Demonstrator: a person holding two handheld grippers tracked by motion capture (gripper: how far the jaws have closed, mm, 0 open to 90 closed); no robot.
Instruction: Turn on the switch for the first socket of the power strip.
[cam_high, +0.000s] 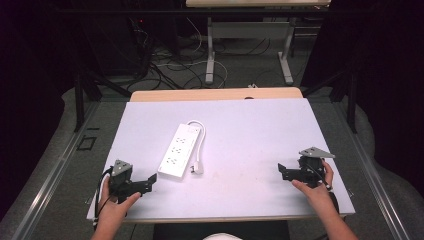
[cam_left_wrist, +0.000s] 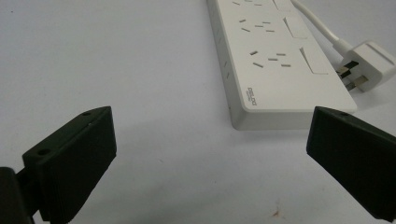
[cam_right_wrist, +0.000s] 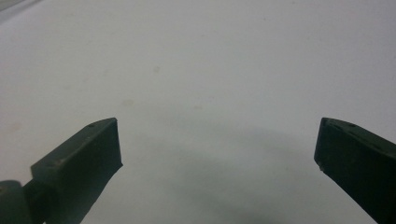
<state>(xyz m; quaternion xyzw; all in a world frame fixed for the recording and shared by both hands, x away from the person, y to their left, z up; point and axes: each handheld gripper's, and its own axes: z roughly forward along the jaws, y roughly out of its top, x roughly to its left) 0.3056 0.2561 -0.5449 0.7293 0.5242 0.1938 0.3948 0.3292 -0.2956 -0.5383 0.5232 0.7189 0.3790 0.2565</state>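
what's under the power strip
The power strip lies flat on the white table. Its own body covers whatever is beneath; its plug rests beside it.

Bright, even overhead light on the white table (cam_high: 250, 130); surroundings dark. Soft shadows, slightly blurry, grainy gripper views.

One power strip (cam_high: 180, 150), two grippers

On the white table (cam_high: 260, 125) the one obstacle is the power strip (cam_high: 180, 151) left of centre, its plug (cam_high: 198, 169) just right of its near end; centre, right and far areas lie open
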